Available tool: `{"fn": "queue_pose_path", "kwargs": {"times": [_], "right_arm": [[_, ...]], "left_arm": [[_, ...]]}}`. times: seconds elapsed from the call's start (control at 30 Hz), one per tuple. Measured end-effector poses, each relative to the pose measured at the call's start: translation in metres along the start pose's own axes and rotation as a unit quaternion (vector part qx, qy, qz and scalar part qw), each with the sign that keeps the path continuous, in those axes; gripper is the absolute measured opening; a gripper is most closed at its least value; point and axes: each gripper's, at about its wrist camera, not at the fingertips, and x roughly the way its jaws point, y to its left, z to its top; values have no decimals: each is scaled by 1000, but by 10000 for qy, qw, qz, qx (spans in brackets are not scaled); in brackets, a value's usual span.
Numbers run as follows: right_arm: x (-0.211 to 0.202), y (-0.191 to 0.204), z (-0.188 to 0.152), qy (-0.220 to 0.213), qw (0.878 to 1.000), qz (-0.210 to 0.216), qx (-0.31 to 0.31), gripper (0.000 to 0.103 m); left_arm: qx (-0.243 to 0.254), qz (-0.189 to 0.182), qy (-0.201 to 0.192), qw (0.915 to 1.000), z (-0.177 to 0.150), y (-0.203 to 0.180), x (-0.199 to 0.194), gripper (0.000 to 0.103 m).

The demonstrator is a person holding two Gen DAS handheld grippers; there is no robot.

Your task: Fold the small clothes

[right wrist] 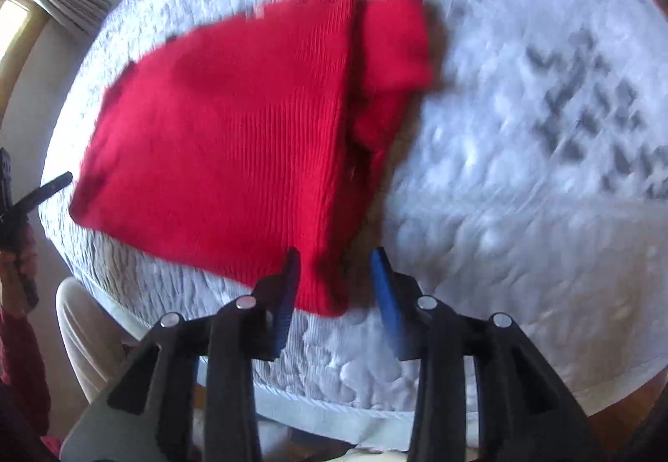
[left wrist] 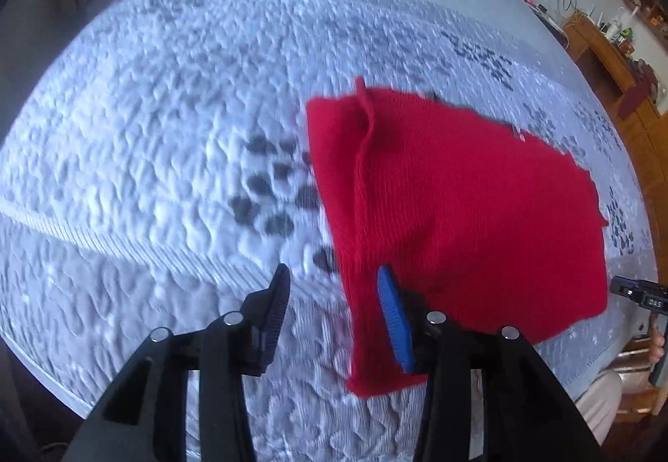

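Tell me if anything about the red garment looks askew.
The red knit garment is unevenly folded: in the right wrist view, one bunched flap sticks out past the main panel instead of lying flush on the quilted bedspread.

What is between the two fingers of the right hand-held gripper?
In the right wrist view, the near corner of the red knit garment shows between the open right hand-held gripper fingers, over the white quilt.

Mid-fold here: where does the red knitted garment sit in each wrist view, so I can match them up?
Left wrist: red knitted garment fills centre-right, its near corner beside the left gripper, jaws open.
Right wrist: it lies centre-left, its near corner between the right gripper open jaws.
Shared landmark: the white quilted bedspread with grey patches.
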Motion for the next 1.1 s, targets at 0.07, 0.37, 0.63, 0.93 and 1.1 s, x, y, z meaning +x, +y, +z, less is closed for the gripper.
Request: {"fn": "queue_pose_path", "kwargs": {"times": [0.07, 0.37, 0.63, 0.93, 1.1], "right_arm": [[-14, 1, 15, -237, 9997, 41, -34, 36], [19, 4, 125, -309, 9994, -154, 102, 41], [64, -26, 165, -45, 9985, 2, 546, 39], [41, -47, 164, -567, 9939, 474, 818, 4], [75, -60, 160, -301, 9938, 202, 1052, 4]], "left_arm": [[85, 63, -126, 9999, 26, -6, 0, 44], [316, 349, 418, 9980, 115, -38, 90, 44], [119, 43, 636, 9979, 127, -31, 135, 4], [164, 75, -136, 9997, 129, -30, 116, 3], [231, 299, 42, 9993, 121, -26, 142, 4]]}}
